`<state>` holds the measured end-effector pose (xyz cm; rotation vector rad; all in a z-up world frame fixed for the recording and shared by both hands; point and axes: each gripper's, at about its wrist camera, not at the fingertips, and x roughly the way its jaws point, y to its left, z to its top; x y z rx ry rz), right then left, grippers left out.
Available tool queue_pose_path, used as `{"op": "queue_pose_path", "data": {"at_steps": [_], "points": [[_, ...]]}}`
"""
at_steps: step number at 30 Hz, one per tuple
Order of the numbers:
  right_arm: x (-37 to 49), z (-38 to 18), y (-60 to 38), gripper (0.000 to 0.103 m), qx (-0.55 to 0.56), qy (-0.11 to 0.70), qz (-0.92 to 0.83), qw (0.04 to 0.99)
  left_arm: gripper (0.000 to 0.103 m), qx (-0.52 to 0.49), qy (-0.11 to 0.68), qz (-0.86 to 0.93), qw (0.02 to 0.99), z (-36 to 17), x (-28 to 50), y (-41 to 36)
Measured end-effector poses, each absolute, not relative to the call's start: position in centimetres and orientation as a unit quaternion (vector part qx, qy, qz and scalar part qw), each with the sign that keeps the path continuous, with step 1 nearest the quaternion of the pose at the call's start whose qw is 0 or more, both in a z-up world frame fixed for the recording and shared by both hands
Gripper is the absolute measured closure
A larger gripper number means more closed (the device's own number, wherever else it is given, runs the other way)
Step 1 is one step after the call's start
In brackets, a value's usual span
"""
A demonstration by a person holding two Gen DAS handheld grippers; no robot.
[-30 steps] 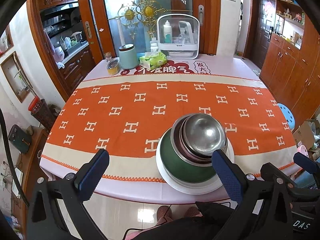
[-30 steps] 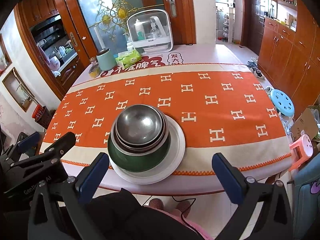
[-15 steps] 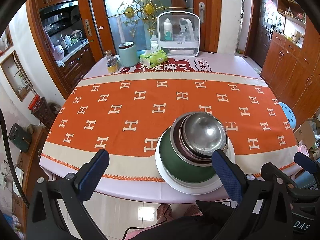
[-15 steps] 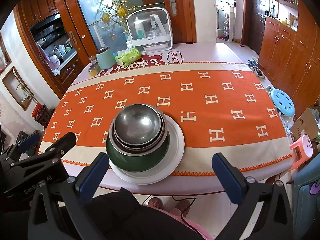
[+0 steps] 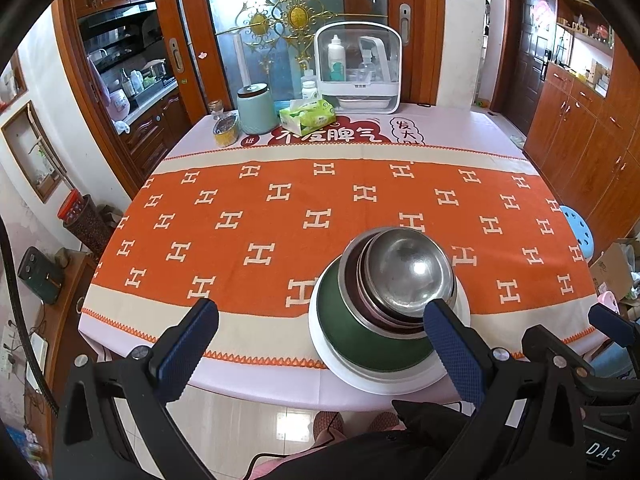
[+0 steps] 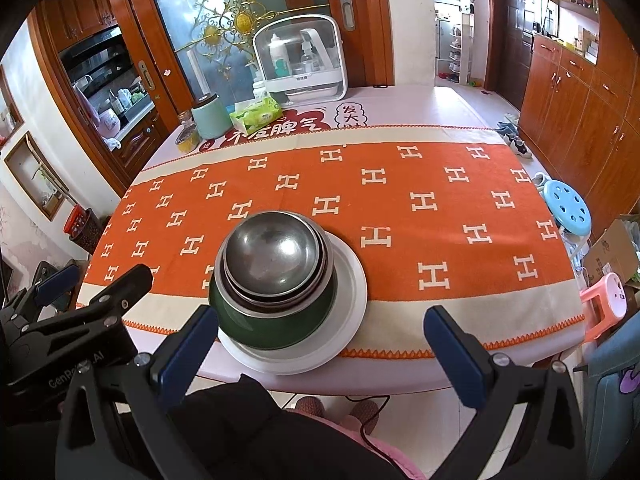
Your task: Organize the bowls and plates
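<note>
Near the table's front edge, on an orange woven cloth [image 6: 400, 200] patterned with cream H shapes, the left gripper [image 5: 320, 344] hangs spread wide and empty. Nested shiny steel bowls [image 6: 276, 256] sit in a green bowl [image 6: 272, 324] on a round white plate [image 6: 352, 292]. The right gripper [image 6: 320, 344] is spread too, holding nothing.

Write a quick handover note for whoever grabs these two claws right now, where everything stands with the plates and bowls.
Left claw: open, empty, held off the near table edge.
Right claw: open, empty, also at the near edge.
The dishes are one stack near the front of the orange tablecloth: white plate at the bottom, green bowl on it, steel bowls nested inside.
Done: stacking looks complete; no loose dishes show on the cloth.
Left: probably nothing beyond checking that the stack sits steady, since the plate lies close to the table edge.
</note>
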<state>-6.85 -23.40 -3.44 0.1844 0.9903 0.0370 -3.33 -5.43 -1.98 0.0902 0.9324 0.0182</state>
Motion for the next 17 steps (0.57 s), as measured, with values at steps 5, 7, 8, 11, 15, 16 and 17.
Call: {"op": "queue_pose_path", "data": {"at_steps": [5, 7, 8, 11, 15, 16, 17], "points": [[-6.83, -3.35, -23.38, 0.0, 0.089, 0.475, 0.017, 0.875, 0.001, 0.044, 0.451, 0.008, 0.891, -1.97, -3.3, -5.43], [-6.79, -3.49, -23.47, 0.0, 0.089, 0.476, 0.017, 0.875, 0.001, 0.044, 0.453, 0.008, 0.89, -2.05, -3.32, -5.51], [-6.74, -3.45, -23.45, 0.0, 0.089, 0.476, 0.017, 0.875, 0.001, 0.044, 0.454, 0.008, 0.89, -2.08, -3.21, -5.54], [-6.7, -3.43, -23.47, 0.0, 0.089, 0.476, 0.017, 0.875, 0.001, 0.044, 0.455, 0.009, 0.889, -2.15, -3.18, -5.58], [-6.69, -3.46, -23.53, 0.0, 0.089, 0.476, 0.017, 0.875, 0.001, 0.044, 0.456, 0.009, 0.889, -2.2, -3.08, -5.68], [-6.61, -3.38, -23.49, 0.0, 0.089, 0.475, 0.017, 0.875, 0.001, 0.044, 0.456, 0.01, 0.889, -2.28, -3.17, -5.72], [-6.64, -3.44, -23.51, 0.0, 0.089, 0.476, 0.017, 0.875, 0.001, 0.044, 0.456, 0.009, 0.889, -2.25, -3.13, -5.69]]}}
